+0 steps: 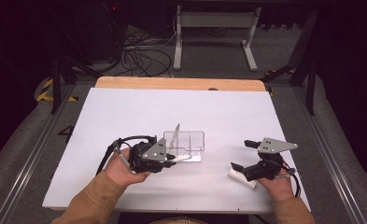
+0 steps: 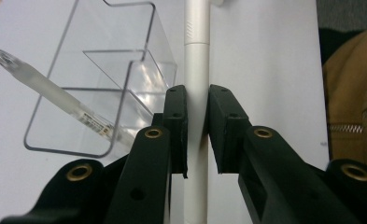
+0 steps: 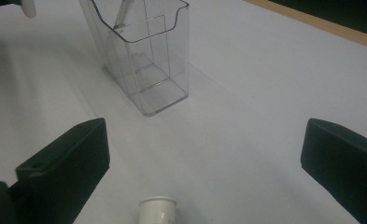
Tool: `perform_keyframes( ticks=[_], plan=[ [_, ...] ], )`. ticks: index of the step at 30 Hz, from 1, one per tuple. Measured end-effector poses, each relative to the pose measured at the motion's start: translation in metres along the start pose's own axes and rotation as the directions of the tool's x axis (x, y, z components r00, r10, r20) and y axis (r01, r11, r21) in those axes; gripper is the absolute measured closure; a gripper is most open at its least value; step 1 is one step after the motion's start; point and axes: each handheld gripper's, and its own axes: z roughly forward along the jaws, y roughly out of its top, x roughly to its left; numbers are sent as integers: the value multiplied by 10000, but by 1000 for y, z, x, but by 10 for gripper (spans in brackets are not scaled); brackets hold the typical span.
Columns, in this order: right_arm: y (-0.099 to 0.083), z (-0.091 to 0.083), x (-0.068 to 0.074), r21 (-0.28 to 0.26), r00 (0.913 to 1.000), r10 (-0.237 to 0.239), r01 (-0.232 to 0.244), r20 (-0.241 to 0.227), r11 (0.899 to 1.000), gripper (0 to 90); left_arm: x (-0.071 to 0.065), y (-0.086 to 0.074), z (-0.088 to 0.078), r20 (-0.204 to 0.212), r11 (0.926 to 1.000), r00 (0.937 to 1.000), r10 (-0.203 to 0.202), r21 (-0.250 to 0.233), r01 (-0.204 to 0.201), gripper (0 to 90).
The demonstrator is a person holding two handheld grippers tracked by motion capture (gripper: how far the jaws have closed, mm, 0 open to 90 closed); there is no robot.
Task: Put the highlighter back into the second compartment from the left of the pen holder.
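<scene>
A clear plastic holder (image 1: pixel 186 141) stands near the middle of the white table, with a frosted pen (image 1: pixel 175 135) leaning inside it. My left gripper (image 1: pixel 175 160) is shut on a white pen (image 1: pixel 180 159) just left of and in front of the holder; in the left gripper view the pads pinch the white pen's barrel (image 2: pixel 196 93), with the holder (image 2: pixel 111 79) and the frosted pen (image 2: pixel 45 91) beyond. My right gripper (image 1: pixel 242 155) is open at the right. A white tube-shaped object (image 1: pixel 242 178) lies under it, its end (image 3: pixel 157 210) between the wide jaws.
The white table sheet (image 1: pixel 125 112) has bare room behind and left of the holder. A wooden edge (image 1: pixel 181 83) runs along the far side. Cables and a desk frame (image 1: pixel 214 32) stand on the floor beyond. A tan sleeve (image 2: pixel 351 93) shows at the right.
</scene>
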Motion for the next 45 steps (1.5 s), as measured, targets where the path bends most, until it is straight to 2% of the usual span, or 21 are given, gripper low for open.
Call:
perform_keyframes(
  ticks=[3, 8, 18, 23, 31, 32, 34, 36, 38, 40, 43, 45],
  plan=[
    [0, 0, 0, -4, 10000, 14, -14, -18, 10000, 16, 3, 0, -5, -116, 9985, 9996, -273, -476, 267, 784],
    [0, 0, 0, 15, 10000, -11, 11, -4, 10000, 16, 7, -2, -11, -94, 9910, 9975, -705, -1144, 689, 783],
    [0, 1, 0, 59, 10000, -1, 1, -39, 10000, 16, 17, -4, -14, 281, 9636, 9881, -1515, -2187, 1539, 783],
    [-1, 2, 0, 90, 10000, -17, 17, -33, 10000, 16, 21, -4, -15, 291, 9438, 9804, -1947, -2667, 1954, 783],
    [-1, 2, 0, 92, 10000, -11, 11, -46, 10000, 16, 27, -3, -16, 564, 8937, 9617, -2681, -3582, 2702, 783],
    [-1, 2, 0, 92, 10000, -10, 11, -50, 10000, 16, 27, -3, -15, 552, 8901, 9597, -2755, -3624, 2764, 783],
    [-1, 2, 0, 94, 10000, -10, 11, -49, 10000, 16, 28, -2, -14, 422, 8882, 9568, -2877, -3619, 2831, 783],
    [-1, 2, 0, 95, 10000, -9, 10, -50, 10000, 16, 28, -2, -12, 393, 8801, 9511, -3063, -3691, 2986, 783],
    [-1, 2, 0, 98, 10000, -14, 15, -52, 10000, 16, 29, -1, -12, 345, 8737, 9503, -3095, -3842, 2985, 783],
    [-1, 2, 0, 101, 10000, -21, 21, -55, 9999, 16, 29, 0, -12, 271, 8642, 9472, -3196, -4016, 3031, 783],
    [-1, 3, 0, 106, 10000, -6, 7, -49, 9999, 16, 30, 1, -11, 292, 8437, 9402, -3394, -4325, 3180, 783],
    [-1, 3, 0, 105, 10000, -5, 5, -54, 9999, 16, 31, 2, -11, 249, 8345, 9365, -3499, -4459, 3236, 782]
  ],
)
